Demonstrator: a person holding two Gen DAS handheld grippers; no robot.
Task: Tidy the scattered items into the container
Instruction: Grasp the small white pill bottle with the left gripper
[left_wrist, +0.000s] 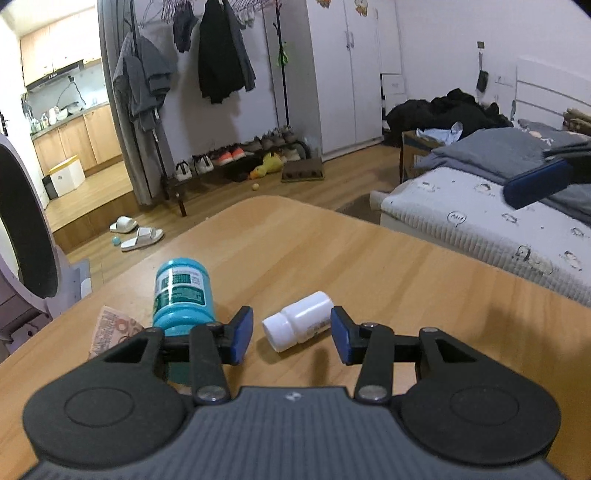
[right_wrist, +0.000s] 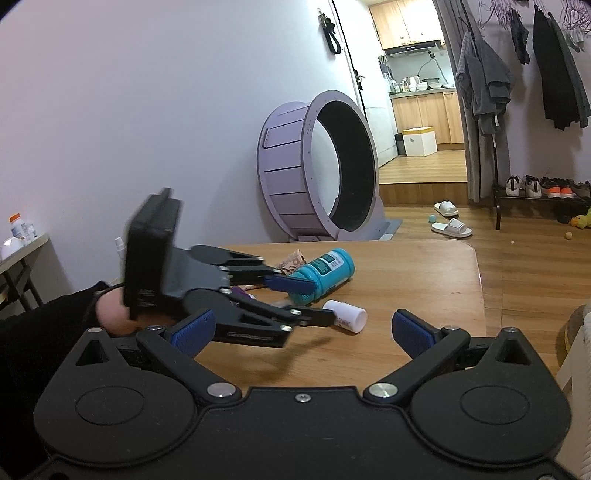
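A white pill bottle (left_wrist: 299, 321) lies on its side on the wooden table (left_wrist: 406, 280). My left gripper (left_wrist: 291, 338) is open, low over the table, with its blue pads (left_wrist: 242, 339) either side of the bottle's capped end and not pressing on it. A teal bottle (left_wrist: 183, 291) lies to the left of it, next to a pink printed packet (left_wrist: 110, 328). In the right wrist view, my right gripper (right_wrist: 301, 332) hangs open and empty over the table's near side. It faces the left gripper (right_wrist: 310, 301), the white bottle (right_wrist: 351, 315) and the teal bottle (right_wrist: 325, 269).
The table's far edge (right_wrist: 476, 266) drops to a wood floor with slippers (right_wrist: 450, 225). A purple cat wheel (right_wrist: 317, 170) stands by the wall, and a bed (left_wrist: 480, 221) lies beside the table. A person's dark sleeve (right_wrist: 44, 325) holds the left gripper. One right-gripper pad (left_wrist: 535, 184) shows over the bed.
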